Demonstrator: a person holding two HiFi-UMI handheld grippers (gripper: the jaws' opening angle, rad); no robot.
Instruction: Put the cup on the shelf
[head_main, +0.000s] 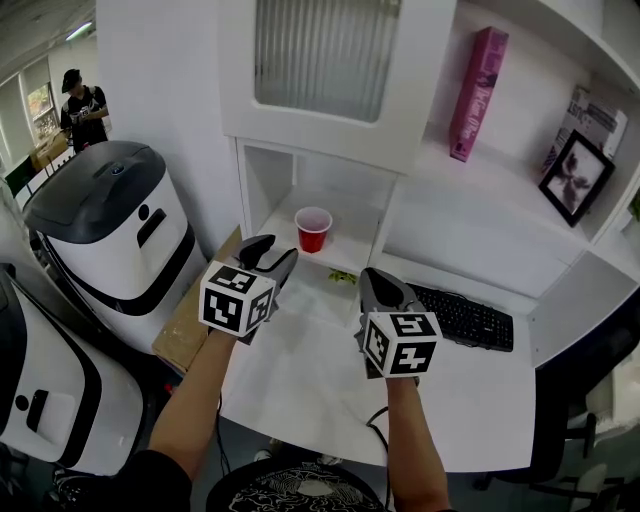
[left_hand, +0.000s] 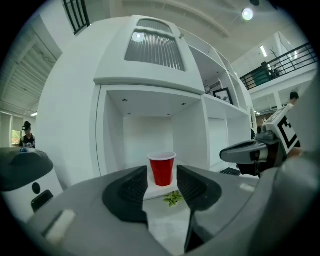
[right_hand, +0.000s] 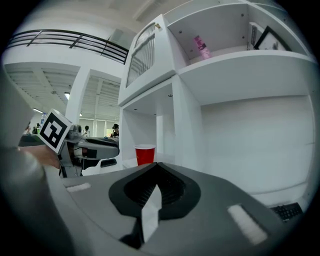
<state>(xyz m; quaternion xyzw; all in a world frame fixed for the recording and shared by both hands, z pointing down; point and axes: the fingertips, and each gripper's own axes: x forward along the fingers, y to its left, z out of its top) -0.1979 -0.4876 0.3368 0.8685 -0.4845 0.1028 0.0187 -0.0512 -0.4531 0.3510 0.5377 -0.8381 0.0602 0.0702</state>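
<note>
A red cup (head_main: 313, 229) stands upright in the low open cubby of the white shelf unit (head_main: 262, 180), near its front edge. My left gripper (head_main: 272, 252) hovers over the desk just in front of the cubby, open, with nothing between its fingers. In the left gripper view the cup (left_hand: 162, 168) shows through the gap of the left gripper (left_hand: 162, 173), some way beyond the tips. My right gripper (head_main: 377, 277) hangs to the right over the desk, shut on nothing. In the right gripper view its jaws (right_hand: 156, 166) meet, and the cup (right_hand: 145, 154) stands left of them.
A small green leafy thing (head_main: 343, 277) lies on the white desk (head_main: 320, 380) before the cubby. A black keyboard (head_main: 462, 318) lies at the right. A pink box (head_main: 476, 95) and a picture frame (head_main: 577, 176) stand on the higher shelf. White-and-black machines (head_main: 120, 235) and a cardboard box (head_main: 190, 325) flank the desk's left.
</note>
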